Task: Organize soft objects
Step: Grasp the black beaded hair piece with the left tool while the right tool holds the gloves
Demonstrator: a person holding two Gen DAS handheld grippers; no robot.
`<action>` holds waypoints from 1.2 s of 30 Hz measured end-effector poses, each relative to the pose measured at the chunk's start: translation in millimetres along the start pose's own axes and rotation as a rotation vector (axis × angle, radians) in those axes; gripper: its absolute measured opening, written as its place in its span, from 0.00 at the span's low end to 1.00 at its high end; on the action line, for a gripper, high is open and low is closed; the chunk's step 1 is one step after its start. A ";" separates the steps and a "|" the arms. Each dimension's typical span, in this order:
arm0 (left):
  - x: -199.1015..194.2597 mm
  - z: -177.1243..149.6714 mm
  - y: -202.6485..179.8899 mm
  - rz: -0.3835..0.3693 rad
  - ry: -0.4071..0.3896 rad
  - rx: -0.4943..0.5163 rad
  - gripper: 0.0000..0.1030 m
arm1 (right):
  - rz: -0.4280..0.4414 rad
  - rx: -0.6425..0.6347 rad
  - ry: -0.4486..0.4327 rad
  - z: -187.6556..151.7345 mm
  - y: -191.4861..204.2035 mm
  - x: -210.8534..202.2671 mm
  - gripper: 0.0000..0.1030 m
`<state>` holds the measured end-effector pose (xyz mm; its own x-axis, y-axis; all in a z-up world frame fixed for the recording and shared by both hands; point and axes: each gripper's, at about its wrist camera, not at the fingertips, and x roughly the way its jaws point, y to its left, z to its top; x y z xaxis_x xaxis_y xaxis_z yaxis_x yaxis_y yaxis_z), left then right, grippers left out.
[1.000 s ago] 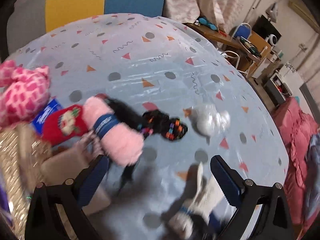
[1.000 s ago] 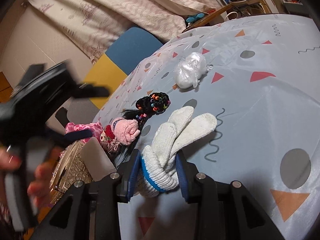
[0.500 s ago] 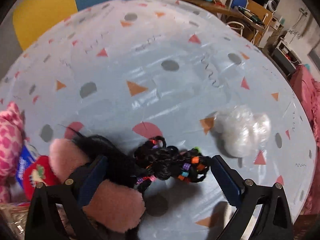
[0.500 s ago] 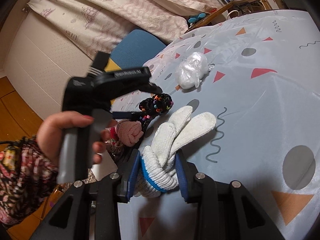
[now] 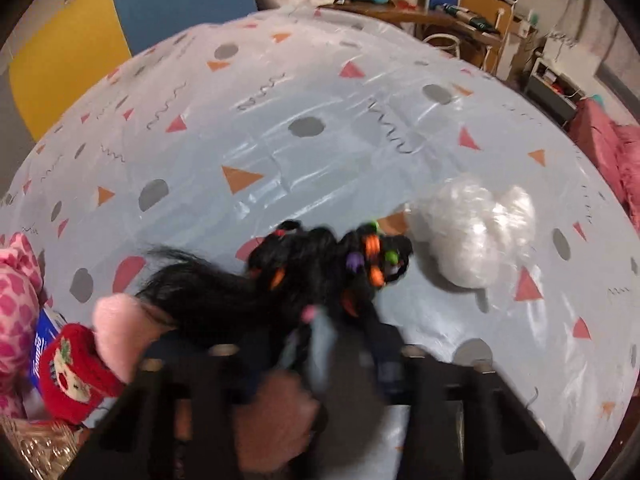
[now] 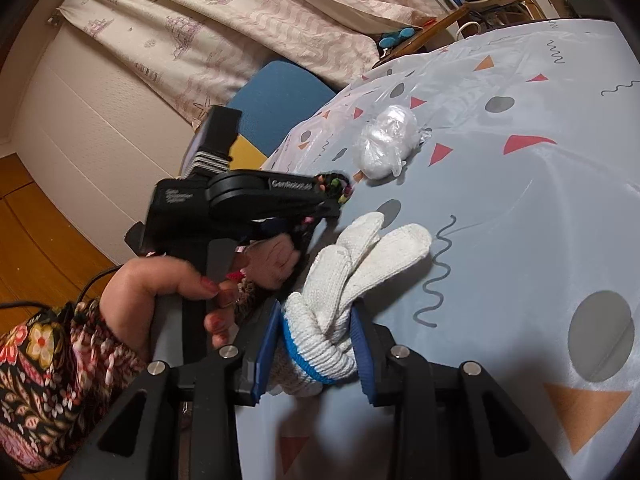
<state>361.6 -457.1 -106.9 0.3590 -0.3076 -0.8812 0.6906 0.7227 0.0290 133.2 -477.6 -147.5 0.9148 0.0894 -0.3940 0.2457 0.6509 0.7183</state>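
Observation:
A black hairpiece with coloured beads (image 5: pixel 320 256) lies on the patterned tablecloth (image 5: pixel 280 140). My left gripper (image 5: pixel 344 320) points down at it and its jaws are closing, with strands of the hair pinched between the blurred pads. In the right wrist view the left gripper (image 6: pixel 332 200) sits over the hairpiece (image 6: pixel 332 182), held by a person's hand (image 6: pixel 160 292). My right gripper (image 6: pixel 316 344) is shut on the blue-trimmed cuff of a pair of white knit gloves (image 6: pixel 360 264), whose fingers rest on the cloth.
A crumpled clear plastic bag (image 5: pixel 472 236) lies just right of the hairpiece. A pink fuzzy roll (image 5: pixel 116 320), a red sock (image 5: pixel 72 368), a blue tissue pack (image 5: pixel 40 344), a pink spotted plush (image 5: pixel 16 292) and a gold box (image 5: pixel 36 448) crowd the left edge.
My left gripper came down over the hairpiece and its wide jaws closed in on the hair. The right gripper kept still with the gloves.

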 end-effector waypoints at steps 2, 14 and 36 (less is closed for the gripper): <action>-6.8 -6.3 3.6 -0.018 -0.016 -0.020 0.22 | 0.001 0.001 -0.001 -0.3 0.0 -0.6 0.33; -55.3 -25.9 5.5 -0.199 -0.116 -0.146 0.04 | 0.006 0.004 -0.002 0.5 0.0 -0.9 0.33; 9.2 8.9 -47.5 -0.097 -0.016 0.084 0.25 | 0.032 0.008 -0.013 -1.0 -2.5 -0.3 0.33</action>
<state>337.7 -499.7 -112.2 0.2976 -0.3836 -0.8742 0.7724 0.6349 -0.0157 131.9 -478.6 -149.7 0.9262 0.1007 -0.3634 0.2186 0.6419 0.7350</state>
